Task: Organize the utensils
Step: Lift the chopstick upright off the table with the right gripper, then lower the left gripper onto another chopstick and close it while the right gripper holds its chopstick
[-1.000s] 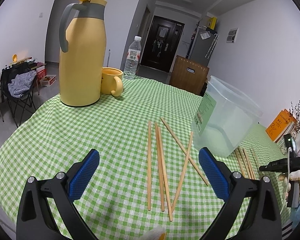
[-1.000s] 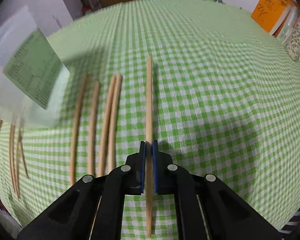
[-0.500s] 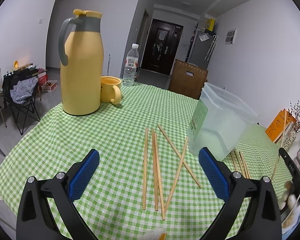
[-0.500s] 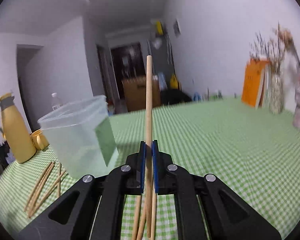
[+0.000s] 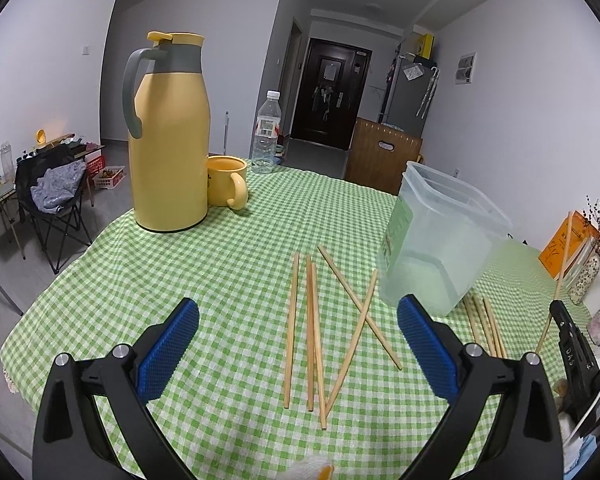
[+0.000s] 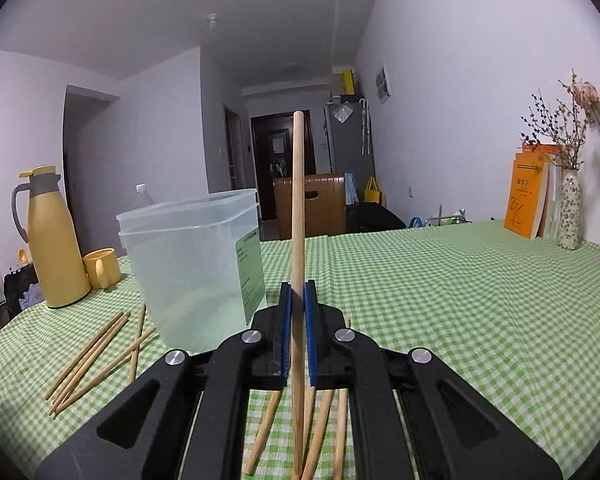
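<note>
My right gripper point(image 6: 295, 300) is shut on one wooden chopstick point(image 6: 297, 208), which stands nearly upright above the table, just right of the clear plastic container point(image 6: 191, 264). In the left wrist view that held chopstick point(image 5: 560, 276) and the right gripper point(image 5: 556, 308) show at the far right. My left gripper point(image 5: 300, 344) hangs open over the green checked tablecloth point(image 5: 219, 280), with several loose chopsticks point(image 5: 316, 328) lying between and beyond its fingers. More chopsticks point(image 5: 486, 324) lie beside the container point(image 5: 440, 244), and several point(image 6: 320, 420) lie under the right gripper.
A tall yellow thermos jug point(image 5: 169, 136) and a yellow mug point(image 5: 225, 182) stand at the table's far left, with a water bottle point(image 5: 267, 132) behind. Orange books point(image 6: 528, 192) and vases point(image 6: 570, 208) line the right edge. A chair with clothes point(image 5: 53, 192) stands off the table.
The right gripper has swung up from pointing down at the tablecloth to nearly level, lifting its chopstick upright beside the container. The left gripper has drawn back slightly, staying open.
</note>
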{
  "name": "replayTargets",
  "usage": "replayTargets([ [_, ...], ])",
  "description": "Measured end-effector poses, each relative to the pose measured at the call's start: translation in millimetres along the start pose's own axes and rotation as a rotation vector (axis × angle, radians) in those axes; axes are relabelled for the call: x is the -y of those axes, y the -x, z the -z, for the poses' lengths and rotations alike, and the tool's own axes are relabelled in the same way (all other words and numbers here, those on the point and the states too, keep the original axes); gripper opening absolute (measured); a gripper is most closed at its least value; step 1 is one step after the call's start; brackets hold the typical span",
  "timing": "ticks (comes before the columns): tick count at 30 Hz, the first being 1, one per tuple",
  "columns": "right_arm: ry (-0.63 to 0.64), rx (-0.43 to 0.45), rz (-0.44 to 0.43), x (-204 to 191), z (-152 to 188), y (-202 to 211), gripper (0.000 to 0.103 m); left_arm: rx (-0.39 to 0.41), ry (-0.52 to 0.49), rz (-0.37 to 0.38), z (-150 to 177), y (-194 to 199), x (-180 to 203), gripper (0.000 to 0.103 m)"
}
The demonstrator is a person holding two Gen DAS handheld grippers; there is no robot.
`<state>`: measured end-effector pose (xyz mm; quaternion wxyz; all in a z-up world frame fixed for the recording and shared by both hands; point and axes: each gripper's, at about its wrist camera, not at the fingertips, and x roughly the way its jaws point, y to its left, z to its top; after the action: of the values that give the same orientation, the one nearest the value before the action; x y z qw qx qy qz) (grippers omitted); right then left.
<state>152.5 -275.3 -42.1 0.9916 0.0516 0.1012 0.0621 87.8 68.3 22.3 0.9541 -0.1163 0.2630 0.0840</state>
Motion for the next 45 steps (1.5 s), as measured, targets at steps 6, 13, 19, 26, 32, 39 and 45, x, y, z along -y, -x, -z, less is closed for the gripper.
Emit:
replayTargets([
  [6,0.01,-0.002,-0.001,-3,0,0,0.007,-0.009,-0.006,-0.005,2,-4,2,0.096],
  [13,0.015,-0.009,0.004,-4,1,0,0.007,-0.026,-0.003,-0.01,5,-12,-1,0.096],
  [19,0.02,-0.015,0.015,-4,1,-1,0.007,-0.037,-0.012,-0.007,8,-18,-4,0.096],
  [26,0.022,-0.019,0.027,-4,1,-3,0.007,-0.066,-0.024,0.014,9,-28,-3,0.096],
  [32,0.019,-0.02,0.038,-3,2,-3,0.007,-0.112,-0.062,0.022,5,-43,3,0.096],
  [39,0.017,-0.02,0.047,-3,2,-4,0.007,-0.245,-0.089,0.019,-4,-74,6,0.096],
  [45,0.018,-0.04,0.052,-3,2,-8,0.007,-0.431,-0.119,-0.006,3,-114,4,0.081],
])
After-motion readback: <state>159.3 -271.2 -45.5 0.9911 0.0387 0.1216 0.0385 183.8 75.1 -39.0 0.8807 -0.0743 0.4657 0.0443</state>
